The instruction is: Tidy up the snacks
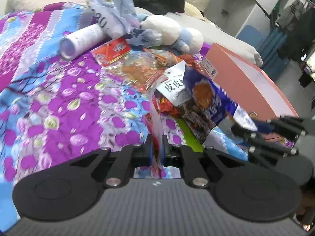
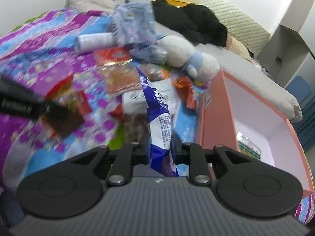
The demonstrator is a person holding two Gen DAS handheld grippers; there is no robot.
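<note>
Here the right gripper (image 2: 160, 147) pinches a blue snack bag (image 2: 157, 114) beside the pink box (image 2: 216, 122), likely to drop it in; the left gripper (image 1: 157, 144) grips a thin packet (image 1: 156, 118)

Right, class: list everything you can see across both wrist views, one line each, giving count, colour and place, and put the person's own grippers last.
Blue snack bag: one, blue and white, clamped in the right gripper.
Thin packet: one, red and white, seen edge-on, clamped in the left gripper.
Loose snack packets: several, mostly red and orange, piled on the bedspread.
Pink box: one, white inside, open, right of the pile; one green item inside.
Tube: one, white, lying behind the pile.
Plush toy: one, white and pale blue, behind the snacks.
Bedspread: one, purple and blue floral.
Left gripper: black, shut.
Right gripper: black, shut.
</note>
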